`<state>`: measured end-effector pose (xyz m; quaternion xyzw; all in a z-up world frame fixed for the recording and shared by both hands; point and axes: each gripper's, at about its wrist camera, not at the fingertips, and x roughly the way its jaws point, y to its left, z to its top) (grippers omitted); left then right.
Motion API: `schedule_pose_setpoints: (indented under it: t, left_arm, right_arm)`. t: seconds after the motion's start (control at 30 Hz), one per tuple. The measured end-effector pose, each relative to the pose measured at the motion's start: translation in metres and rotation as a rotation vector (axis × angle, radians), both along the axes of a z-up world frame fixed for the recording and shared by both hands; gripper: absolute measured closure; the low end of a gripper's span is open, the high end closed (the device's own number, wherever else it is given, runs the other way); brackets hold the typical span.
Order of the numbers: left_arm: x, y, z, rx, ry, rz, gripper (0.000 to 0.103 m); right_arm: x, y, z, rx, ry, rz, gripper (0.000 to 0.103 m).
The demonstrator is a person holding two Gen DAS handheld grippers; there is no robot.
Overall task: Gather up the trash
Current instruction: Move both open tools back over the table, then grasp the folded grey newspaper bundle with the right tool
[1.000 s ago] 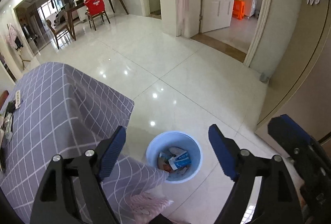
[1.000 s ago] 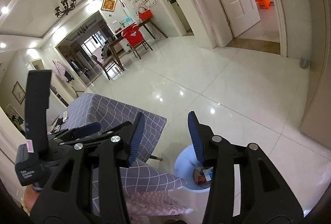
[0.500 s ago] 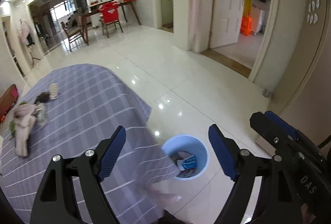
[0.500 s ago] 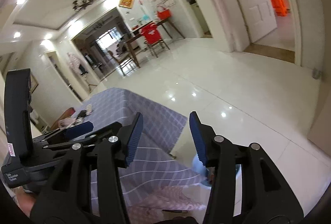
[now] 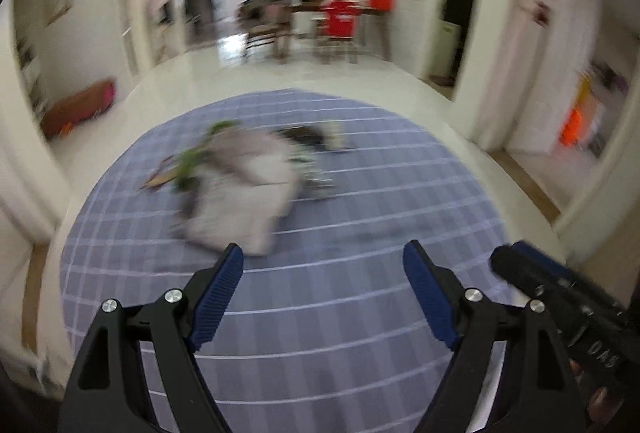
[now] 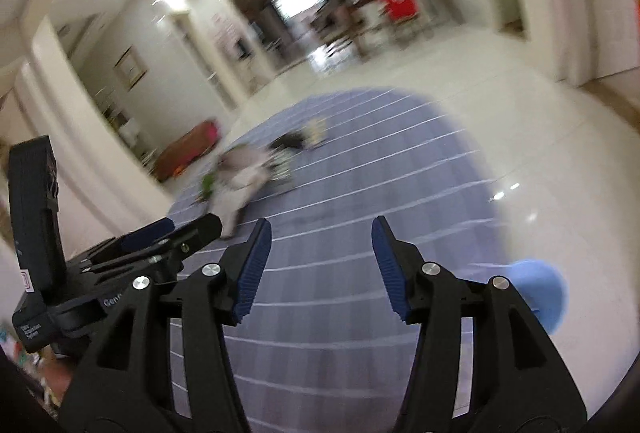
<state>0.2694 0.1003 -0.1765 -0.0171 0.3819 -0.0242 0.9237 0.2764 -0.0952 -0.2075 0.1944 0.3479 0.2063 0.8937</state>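
Right claw (image 6: 322,265) opening, empty, beside blue bin (image 6: 546,293), contents hidden

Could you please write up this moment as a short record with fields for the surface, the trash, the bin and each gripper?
surface: table under a purple checked cloth
trash: blurred pile of pale and green litter at the far part of the cloth, with small dark items beside it
bin: blue bin on the floor off the table's right edge
left gripper: open, nothing between the fingers
right gripper: jaws opening, nothing between them
image quality: heavy motion blur
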Motion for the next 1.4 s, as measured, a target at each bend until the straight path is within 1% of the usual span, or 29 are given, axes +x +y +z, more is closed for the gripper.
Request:
schedule_pose_setpoints:
  t: [0.03, 0.1, 0.2, 0.23, 0.27, 0.37, 0.4, 0.47, 0.6, 0.67, 0.7, 0.77, 0.83, 0.87, 0.93, 0.97, 1.0, 1.03, 1.07, 1.13, 1.2, 1.27, 1.33, 1.4]
  left_arm:
    - [0.002, 0.026, -0.002, -0.021, 0.004, 0.045, 0.023]
    - [0.005, 0.061, -0.005, -0.042, 0.007, 0.112, 0.023]
    - [0.006, 0.099, -0.011, -0.083, 0.017, 0.167, 0.023]
    - [0.006, 0.113, -0.014, -0.094, 0.02, 0.187, 0.023]
    - [0.007, 0.121, -0.016, -0.097, 0.025, 0.201, 0.023]
    - [0.012, 0.146, -0.023, -0.105, 0.036, 0.221, 0.023]
    - [0.014, 0.15, -0.024, -0.106, 0.039, 0.225, 0.023]
    - [0.025, 0.156, -0.027, -0.116, 0.042, 0.228, 0.023]
    - [0.034, 0.168, -0.029, -0.127, 0.039, 0.229, 0.023]
    - [0.04, 0.169, -0.032, -0.131, 0.039, 0.222, 0.023]
    - [0.042, 0.168, -0.032, -0.129, 0.043, 0.221, 0.023]
    - [0.047, 0.166, -0.035, -0.129, 0.048, 0.215, 0.023]
    - [0.049, 0.164, -0.037, -0.133, 0.053, 0.211, 0.023]
    - [0.049, 0.163, -0.037, -0.133, 0.055, 0.209, 0.023]
    - [0.05, 0.16, -0.038, -0.133, 0.057, 0.203, 0.023]
    - [0.051, 0.158, -0.038, -0.13, 0.057, 0.198, 0.023]
    - [0.051, 0.157, -0.037, -0.125, 0.056, 0.192, 0.023]
    - [0.051, 0.155, -0.036, -0.122, 0.052, 0.187, 0.023]
    - [0.051, 0.154, -0.036, -0.122, 0.05, 0.182, 0.023]
    - [0.053, 0.15, -0.035, -0.129, 0.044, 0.171, 0.023]
    - [0.057, 0.145, -0.034, -0.134, 0.046, 0.167, 0.023]
    - [0.062, 0.141, -0.034, -0.132, 0.044, 0.159, 0.023]
    - [0.071, 0.134, -0.035, -0.118, 0.038, 0.152, 0.023]
    - [0.079, 0.131, -0.036, -0.113, 0.036, 0.14, 0.023]
  right_arm:
    - [0.009, 0.016, -0.003, 0.013, 0.016, 0.029, 0.051]
    - [0.031, 0.053, -0.01, 0.032, 0.059, 0.085, 0.049]
    - [0.057, 0.092, -0.024, 0.055, 0.119, 0.12, 0.048]
    - [0.057, 0.101, -0.032, 0.059, 0.131, 0.121, 0.048]
    - [0.067, 0.112, -0.038, 0.059, 0.154, 0.116, 0.047]
    - [0.079, 0.129, -0.046, 0.061, 0.172, 0.099, 0.046]
    - [0.086, 0.136, -0.048, 0.057, 0.173, 0.096, 0.045]
    - [0.094, 0.14, -0.052, 0.051, 0.175, 0.072, 0.041]
    - [0.107, 0.145, -0.058, 0.073, 0.167, 0.055, 0.04]
    - [0.113, 0.148, -0.058, 0.071, 0.162, 0.069, 0.04]
    - [0.117, 0.15, -0.058, 0.059, 0.154, 0.075, 0.042]
    - [0.124, 0.154, -0.062, 0.034, 0.161, 0.084, 0.064]
    - [0.13, 0.156, -0.065, 0.085, 0.173, 0.11, 0.079]
    - [0.13, 0.156, -0.066, 0.098, 0.173, 0.12, 0.079]
    - [0.124, 0.153, -0.057, 0.111, 0.114, 0.132, 0.089]
    - [0.121, 0.152, -0.052, 0.111, 0.089, 0.132, 0.091]
    - [0.114, 0.149, -0.041, 0.111, 0.044, 0.129, 0.096]
    - [0.11, 0.147, -0.031, 0.093, -0.001, 0.123, 0.098]
    - [0.104, 0.145, -0.018, 0.057, -0.056, 0.123, 0.098]
    - [0.098, 0.142, 0.0, 0.001, -0.123, 0.11, 0.099]
    - [0.093, 0.139, 0.013, -0.079, -0.185, 0.091, 0.099]
    - [0.094, 0.138, 0.016, -0.127, -0.212, 0.079, 0.099]
    - [0.094, 0.134, 0.014, -0.15, -0.223, 0.068, 0.099]
    - [0.097, 0.129, 0.009, -0.151, -0.221, 0.069, 0.099]
